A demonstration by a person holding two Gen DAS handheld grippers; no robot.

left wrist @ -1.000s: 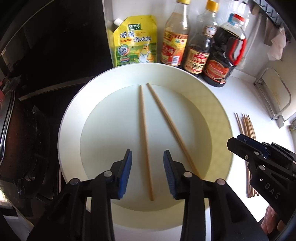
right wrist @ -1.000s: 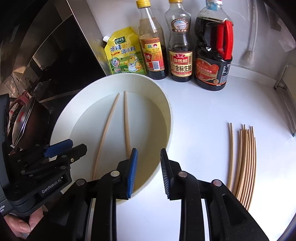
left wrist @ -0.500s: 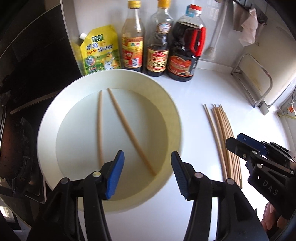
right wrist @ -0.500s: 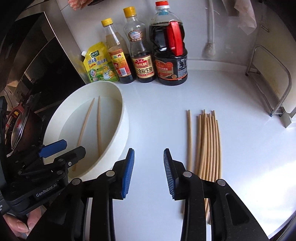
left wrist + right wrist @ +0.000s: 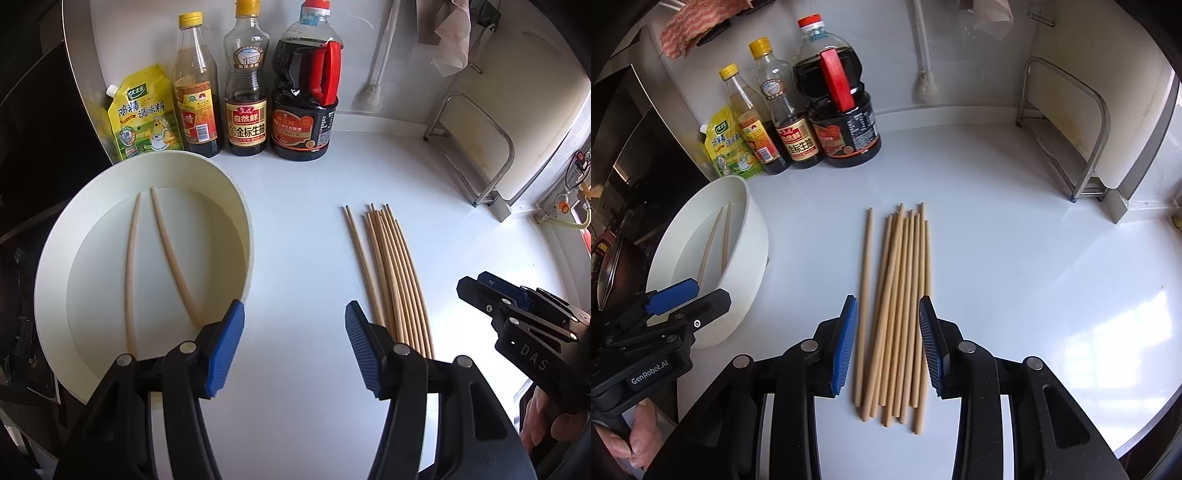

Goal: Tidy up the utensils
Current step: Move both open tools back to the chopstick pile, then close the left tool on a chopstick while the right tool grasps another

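Pale wooden chopsticks point(image 5: 897, 310) in a loose bundle on the white counter point(image 5: 1015, 258); overlap prevents an exact count.
Two more lie in the round white basin point(image 5: 55, 258). Three sauce bottles point(image 5: 247, 85) and one yellow pouch point(image 5: 142, 110) behind. Left gripper point(image 5: 293, 347) wide, just been opening, empty; right gripper point(image 5: 888, 343) narrower, straddling the bundle, pads apart from it.

- Both views are bright and sharp, with no motion blur.
- Daylight enters from the right; a window-shaped glare patch lies on the white countertop point(image 5: 1108, 325) near the right edge.
- Shadows are soft and fall leftward beneath the chopsticks point(image 5: 897, 295).
- The far left stove area point(image 5: 37, 147) stays dim.
- Fisheye distortion bends straight lines; 4 corners go black.
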